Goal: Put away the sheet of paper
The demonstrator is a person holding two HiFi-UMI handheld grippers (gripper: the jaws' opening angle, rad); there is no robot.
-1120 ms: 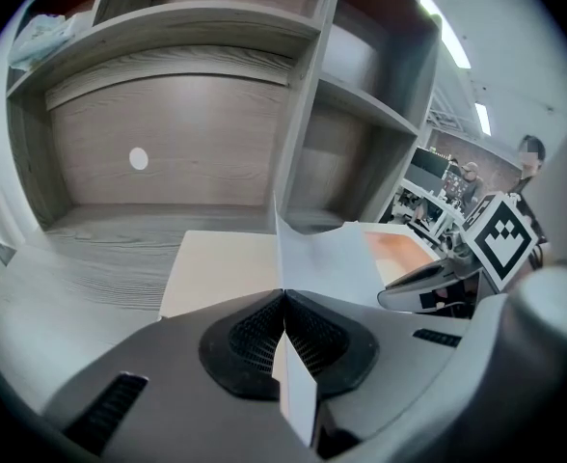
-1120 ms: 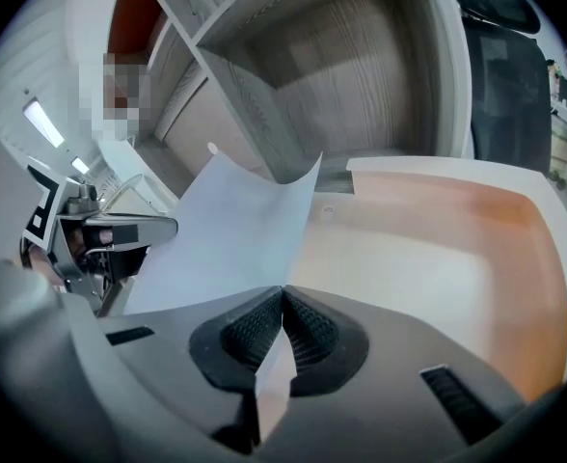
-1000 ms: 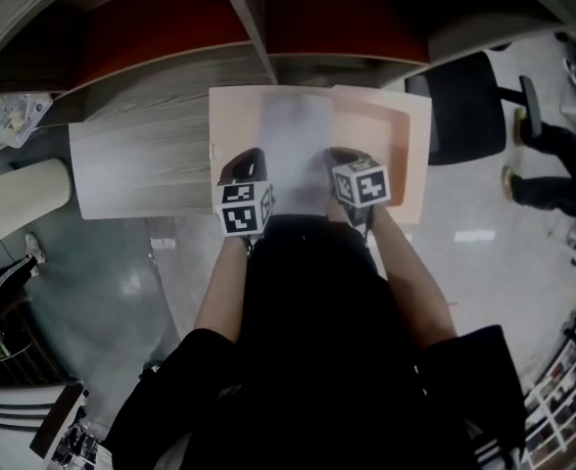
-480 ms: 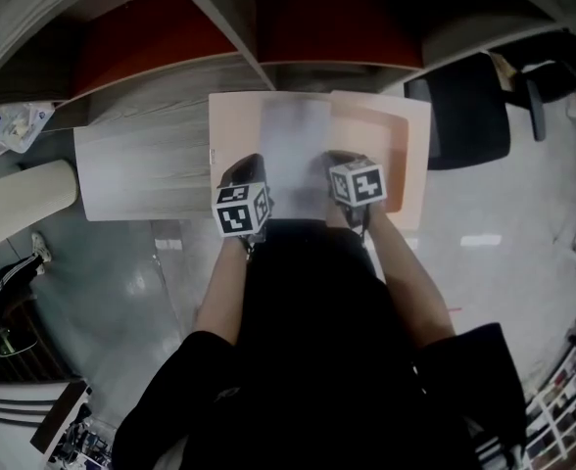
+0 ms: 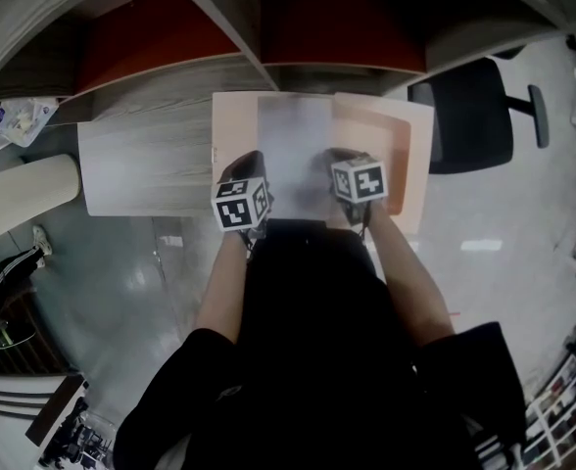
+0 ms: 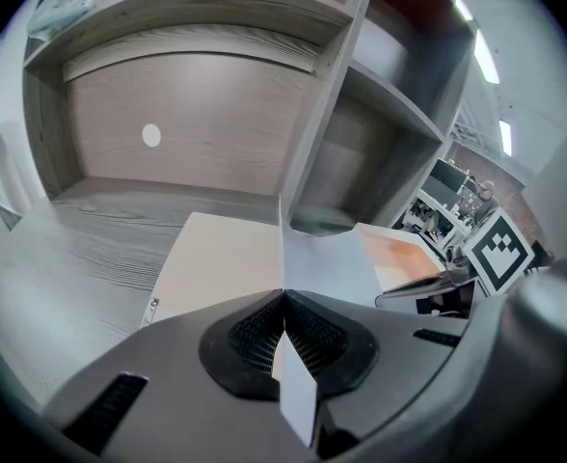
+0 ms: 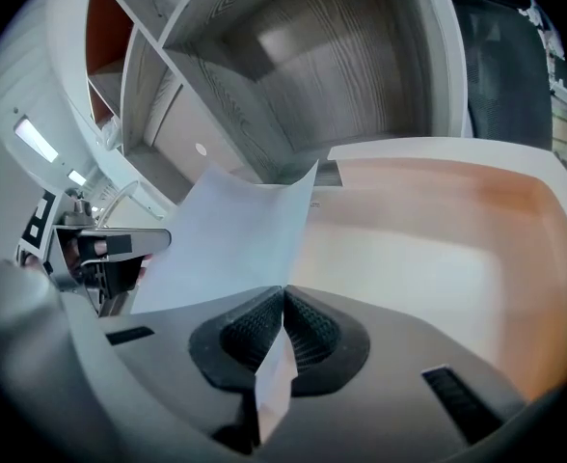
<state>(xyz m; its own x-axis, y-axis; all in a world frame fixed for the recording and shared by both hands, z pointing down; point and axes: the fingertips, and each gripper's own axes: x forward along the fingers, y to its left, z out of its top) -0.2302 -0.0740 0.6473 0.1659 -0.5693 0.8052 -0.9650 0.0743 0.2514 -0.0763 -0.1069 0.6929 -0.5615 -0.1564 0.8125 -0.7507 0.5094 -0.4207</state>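
White paper is pinched in both my grippers. My left gripper (image 5: 250, 164) has its jaws pressed together on the near left edge of the sheet of paper (image 5: 295, 150). In the left gripper view a strip of the sheet comes back between the ribbed pads (image 6: 250, 334), which clamp it with no gap. My right gripper (image 5: 339, 160) is closed the same way on the near right edge, with its pads (image 7: 245, 331) squeezing a strip of the sheet.

The sheet is stretched between the two grippers over the open folder (image 5: 410, 155), which lies flat on the wood-grain desk (image 5: 141, 164). I cannot tell whether the sheet's far edge touches the folder.

Only the head view shows both grippers side by side and the sheet's whole outline. The left gripper view adds the shelf divider (image 6: 322, 95) behind the desk, a white round spot (image 6: 150, 135) on the back panel, and the other gripper's marker cube (image 6: 500, 247). The right gripper view shows the folder's orange-tinted right flap up close and the black chair (image 7: 500, 56) past the shelf's edge.

I count two grippers, one sheet, one folder and one chair.
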